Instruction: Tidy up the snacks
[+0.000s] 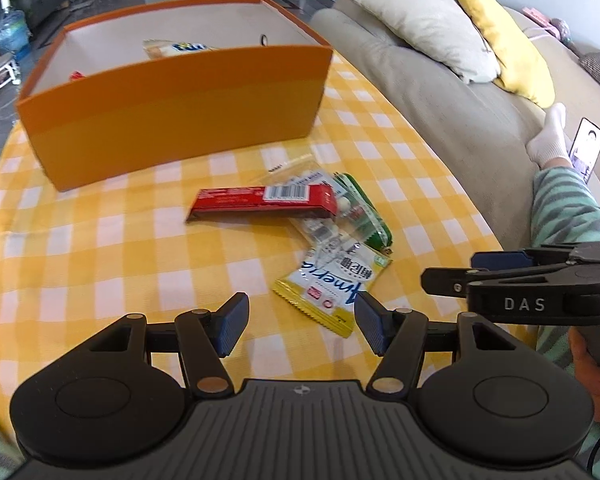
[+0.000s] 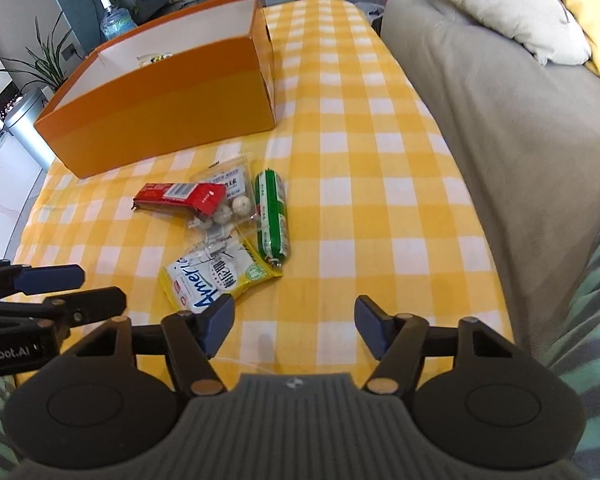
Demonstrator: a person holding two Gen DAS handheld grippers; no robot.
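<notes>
Both tools are low over the near edge of the worktop (image 2: 380, 160), which is covered with a yellow checked cloth. Your left tool (image 1: 298, 326) is spread and holds nothing; its right pad is just beside the corner of the yellow-and-white snack packet (image 1: 332, 284). Your right tool (image 2: 294, 326) is also spread and empty, and only bare cloth lies between its pads; the same packet (image 2: 216, 276) is beside its left pad.

This packet is the nearest snack, so I think it is the sensible first pick. It lies flat and is thin, so bring one pad under its raised edge and pinch the border, not the middle.

Behind it, the clear bag of round white sweets (image 2: 224, 200) partly lies on the packet, the green sausage-shaped pack (image 2: 274, 216) lies along its right side, and the red bar (image 1: 264, 200) rests across the bag's left part. Lift slowly, so that these do not slide with it.

Farthest is the orange box (image 1: 172, 120), with some snacks already inside. Carry the packet over its near wall before you release it.
</notes>
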